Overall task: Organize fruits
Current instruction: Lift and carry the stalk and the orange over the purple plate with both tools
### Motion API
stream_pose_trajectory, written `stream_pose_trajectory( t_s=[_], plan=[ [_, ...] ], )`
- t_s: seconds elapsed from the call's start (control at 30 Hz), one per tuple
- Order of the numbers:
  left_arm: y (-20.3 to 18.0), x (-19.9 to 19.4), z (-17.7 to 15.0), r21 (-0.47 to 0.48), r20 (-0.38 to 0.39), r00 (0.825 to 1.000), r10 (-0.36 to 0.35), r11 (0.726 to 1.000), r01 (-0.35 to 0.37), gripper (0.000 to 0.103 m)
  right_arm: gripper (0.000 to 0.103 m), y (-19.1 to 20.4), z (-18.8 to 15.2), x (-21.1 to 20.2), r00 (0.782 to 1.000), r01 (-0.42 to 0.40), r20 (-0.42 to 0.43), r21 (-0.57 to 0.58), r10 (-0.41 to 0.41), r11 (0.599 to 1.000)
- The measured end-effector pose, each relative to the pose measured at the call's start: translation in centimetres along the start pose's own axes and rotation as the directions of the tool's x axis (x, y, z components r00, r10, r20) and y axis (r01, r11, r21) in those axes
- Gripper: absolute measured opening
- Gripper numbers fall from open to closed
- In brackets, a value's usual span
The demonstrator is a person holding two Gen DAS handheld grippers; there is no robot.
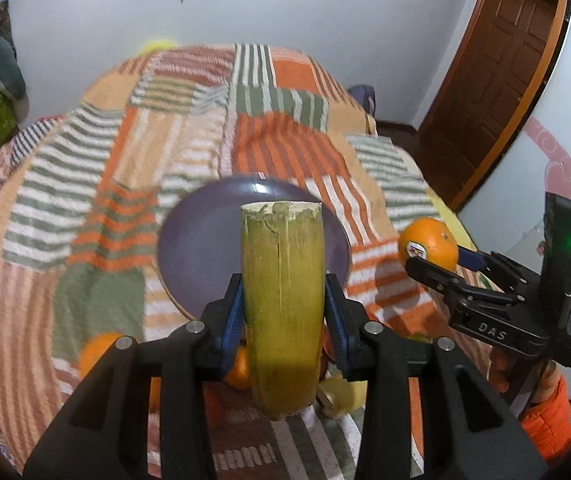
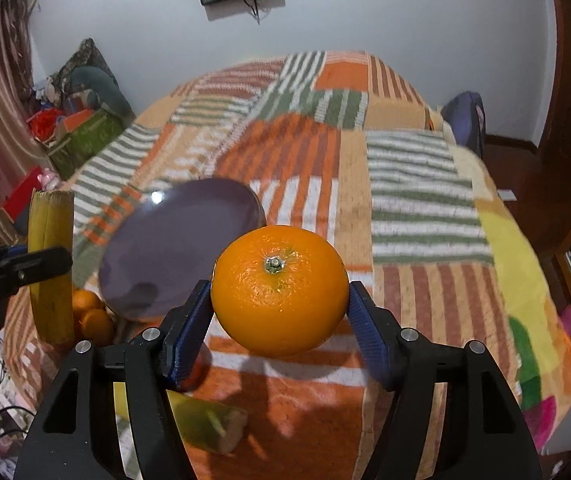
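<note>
My left gripper (image 1: 283, 300) is shut on a yellow-green sugarcane piece (image 1: 281, 300), held upright above the bed; it also shows in the right wrist view (image 2: 51, 264). My right gripper (image 2: 279, 308) is shut on an orange (image 2: 279, 288), seen in the left wrist view (image 1: 428, 245) at the right. An empty purple plate (image 1: 201, 240) lies on the striped blanket (image 1: 125, 200) just beyond the sugarcane, and left of the orange in the right wrist view (image 2: 181, 248). Loose oranges (image 2: 91, 316) and another sugarcane piece (image 2: 209, 420) lie on the blanket below the grippers.
The bed's blanket stretches far beyond the plate. A wooden door (image 1: 497, 72) stands at the right. Boxes and cushions (image 2: 81, 120) are piled by the wall at the left. A purple bag (image 2: 465, 120) sits past the bed's far right corner.
</note>
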State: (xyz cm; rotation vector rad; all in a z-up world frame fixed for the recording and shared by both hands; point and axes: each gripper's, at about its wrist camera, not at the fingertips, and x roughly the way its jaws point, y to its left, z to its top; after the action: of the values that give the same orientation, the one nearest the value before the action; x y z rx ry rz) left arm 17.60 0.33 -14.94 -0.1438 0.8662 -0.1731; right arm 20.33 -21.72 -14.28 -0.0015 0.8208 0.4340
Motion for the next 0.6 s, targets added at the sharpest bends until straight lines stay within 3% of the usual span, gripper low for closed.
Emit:
stream_pose_trajectory(
  t_s=[0.23,0.6],
  plan=[
    [1.7,-1.6,2.2,-0.021,0.078,0.996,0.048,0.999,-0.046,0.038,0.064,1.8,2.2,-0.8,0.997,-0.013,0.072,-0.046,0.016,0.999],
    [4.0,-0.5,4.4,-0.021,0.099,0.991,0.090,0.996,-0.089,0.038,0.064,4.2,5.2,0.6,0.991,-0.029,0.123,-0.120,0.043,0.992]
  ],
)
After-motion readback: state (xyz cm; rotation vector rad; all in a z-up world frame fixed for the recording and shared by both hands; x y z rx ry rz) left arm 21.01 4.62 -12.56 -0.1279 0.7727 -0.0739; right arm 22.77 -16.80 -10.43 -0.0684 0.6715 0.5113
